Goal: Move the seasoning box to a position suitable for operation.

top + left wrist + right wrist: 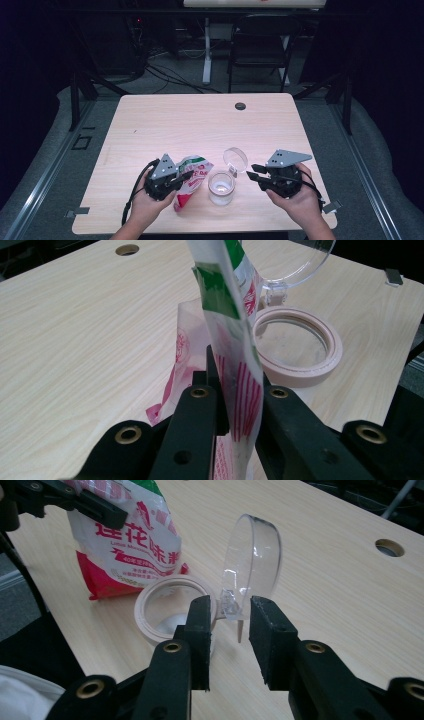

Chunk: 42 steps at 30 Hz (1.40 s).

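Your left gripper [235, 405] is pinching the seasoning bag [235, 365] upright just beside the jar [221, 187], whose clear flip lid [252, 565] is standing open. Your right gripper [230, 625] is hanging with jaws spread near the hinge, gripping nothing. Judging by this, you are preparing to pour; next, tilt the bag over the rim. The bag's mouth is cut off at the frame edge, so I cannot tell whether it is open.

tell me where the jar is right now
In the high view the jar stands near the table's front edge, between the two grippers, right beside the bag, its clear lid flipped open behind it.
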Each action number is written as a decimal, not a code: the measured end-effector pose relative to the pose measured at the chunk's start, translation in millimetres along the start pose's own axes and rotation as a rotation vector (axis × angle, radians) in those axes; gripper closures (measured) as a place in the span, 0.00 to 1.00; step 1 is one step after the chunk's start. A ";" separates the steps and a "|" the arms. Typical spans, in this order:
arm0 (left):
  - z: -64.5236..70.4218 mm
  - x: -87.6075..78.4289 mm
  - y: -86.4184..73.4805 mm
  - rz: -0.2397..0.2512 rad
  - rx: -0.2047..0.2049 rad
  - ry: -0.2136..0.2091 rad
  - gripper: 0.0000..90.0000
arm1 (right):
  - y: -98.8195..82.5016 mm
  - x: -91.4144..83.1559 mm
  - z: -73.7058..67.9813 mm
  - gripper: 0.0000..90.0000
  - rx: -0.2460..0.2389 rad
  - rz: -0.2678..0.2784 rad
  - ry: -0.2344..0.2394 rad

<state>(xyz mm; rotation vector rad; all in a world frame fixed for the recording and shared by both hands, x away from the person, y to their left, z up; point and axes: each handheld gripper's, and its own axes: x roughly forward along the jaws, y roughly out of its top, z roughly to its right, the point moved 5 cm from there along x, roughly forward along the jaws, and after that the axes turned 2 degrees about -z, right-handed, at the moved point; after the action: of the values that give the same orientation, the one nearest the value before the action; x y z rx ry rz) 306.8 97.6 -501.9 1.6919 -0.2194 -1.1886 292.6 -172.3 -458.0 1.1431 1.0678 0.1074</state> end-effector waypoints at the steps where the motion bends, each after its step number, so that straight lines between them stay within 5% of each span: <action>1: 0.2 0.5 -1.0 0.002 -0.003 0.001 0.98 | 0.4 0.4 -0.8 0.79 0.000 -0.002 0.006; 21: 6.6 6.5 -10.9 0.002 -0.013 -0.025 0.97 | 11.9 13.3 -21.8 0.77 -0.060 -0.011 0.071; 42: 7.4 6.8 -12.6 0.013 -0.021 -0.035 0.96 | 29.8 57.0 -43.4 0.72 -0.131 -0.043 0.136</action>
<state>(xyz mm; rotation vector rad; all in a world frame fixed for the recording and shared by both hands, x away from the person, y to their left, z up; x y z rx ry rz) 299.6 94.7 -516.1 1.6499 -0.2380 -1.2081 304.0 -96.7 -471.1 1.0057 1.1871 0.2205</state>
